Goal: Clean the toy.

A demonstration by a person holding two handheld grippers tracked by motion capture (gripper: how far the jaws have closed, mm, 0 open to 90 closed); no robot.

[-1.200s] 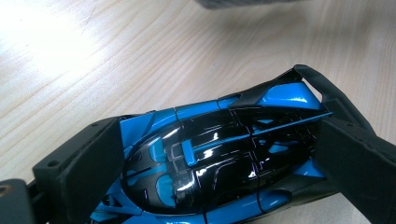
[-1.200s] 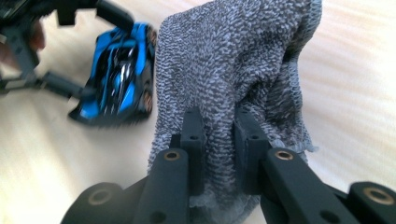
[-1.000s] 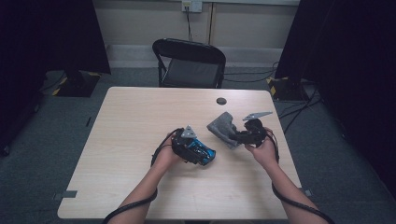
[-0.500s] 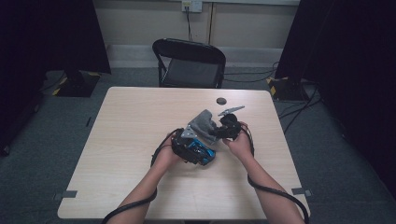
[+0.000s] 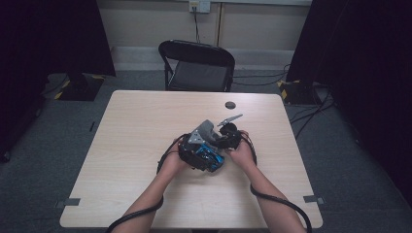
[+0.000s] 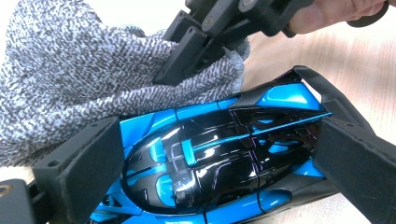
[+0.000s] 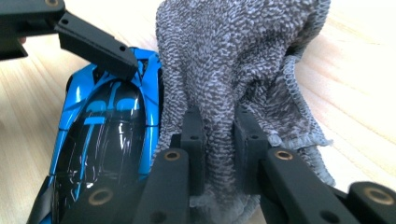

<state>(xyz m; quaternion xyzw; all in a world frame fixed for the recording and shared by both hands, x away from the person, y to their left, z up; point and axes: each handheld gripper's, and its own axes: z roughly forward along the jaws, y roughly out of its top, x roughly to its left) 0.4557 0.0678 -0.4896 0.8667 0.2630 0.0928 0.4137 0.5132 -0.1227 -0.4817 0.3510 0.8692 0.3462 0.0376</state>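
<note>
A glossy blue and black toy car [image 6: 219, 158] [image 7: 107, 140] [image 5: 210, 156] sits near the middle of the table, clamped across its body by my left gripper [image 6: 215, 163] [image 5: 197, 154]. My right gripper [image 7: 219, 140] [image 5: 221, 138] is shut on a bunched grey knitted cloth [image 7: 233, 65] [image 6: 65, 88] [image 5: 204, 132]. The cloth lies against the car's side and upper bodywork. In the left gripper view the right gripper's black fingers [image 6: 196, 46] pinch the cloth just above the car.
The light wooden table [image 5: 136, 126] carries a small dark round disc [image 5: 230, 105] near its far edge. A black folding chair [image 5: 197, 65] stands behind the table. Cables trail from both grippers toward the near edge.
My right gripper has carried the cloth leftward and down, from beside the car onto it. The left gripper and the car have stayed put.
</note>
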